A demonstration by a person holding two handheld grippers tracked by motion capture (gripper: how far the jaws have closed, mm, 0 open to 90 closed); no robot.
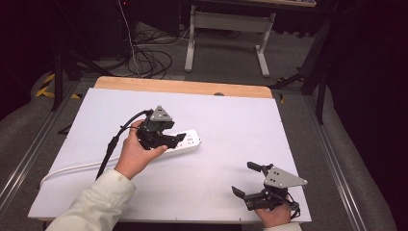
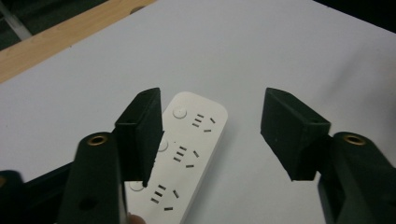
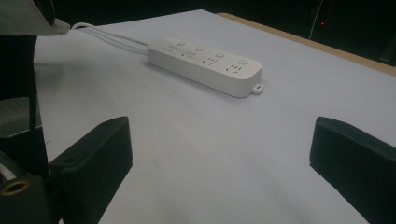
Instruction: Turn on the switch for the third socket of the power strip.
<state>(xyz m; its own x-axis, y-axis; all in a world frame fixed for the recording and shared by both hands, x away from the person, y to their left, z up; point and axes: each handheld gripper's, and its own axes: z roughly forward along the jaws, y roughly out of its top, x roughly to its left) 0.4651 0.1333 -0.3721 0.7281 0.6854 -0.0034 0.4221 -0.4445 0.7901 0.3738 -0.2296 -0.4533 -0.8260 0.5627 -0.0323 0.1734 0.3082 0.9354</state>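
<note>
Your left gripper [image 1: 179, 139] hovers over the power strip [image 1: 188, 141], fingers apart, seemingly clear of it. Your right gripper [image 1: 244, 179], fingers apart, rests on the bare white tabletop [image 1: 231, 120].

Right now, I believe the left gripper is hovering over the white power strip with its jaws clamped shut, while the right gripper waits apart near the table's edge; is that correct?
Not quite: the left gripper hovers over the white power strip with its jaws open, not clamped shut, and nothing pressed between them, as the left gripper view shows. The right gripper does wait apart near the table's edge.
</note>
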